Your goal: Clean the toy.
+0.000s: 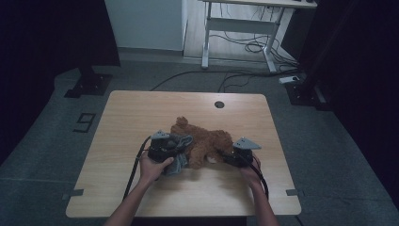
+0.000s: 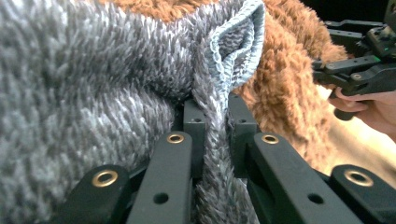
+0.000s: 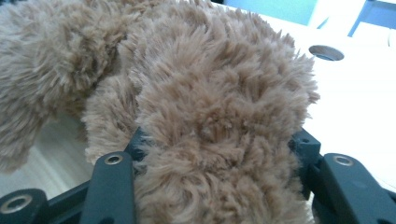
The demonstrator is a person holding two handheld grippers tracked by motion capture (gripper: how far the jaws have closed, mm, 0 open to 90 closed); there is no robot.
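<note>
A brown plush toy (image 1: 207, 141) lies in the middle of the wooden table (image 1: 141, 113), with a fuzzy grey knit garment (image 1: 181, 159) on its left side. My left gripper (image 1: 180, 149) comes in from the left and is shut on a fold of the grey garment (image 2: 93, 84). In the left gripper view the fabric is pinched between the pads of my left gripper (image 2: 215, 121). My right gripper (image 1: 219, 155) reaches in from the right. Its jaws stand on both sides of a thick furry limb of the plush toy (image 3: 210, 93), and the pads of my right gripper (image 3: 217, 144) press into the fur.
A round cable hole (image 1: 219, 104) sits near the table's far edge. Bare wood lies left, right and in front of the toy. Beyond the table stand a white desk frame (image 1: 244, 28), floor cables (image 1: 244, 75) and black stand bases (image 1: 89, 84).
</note>
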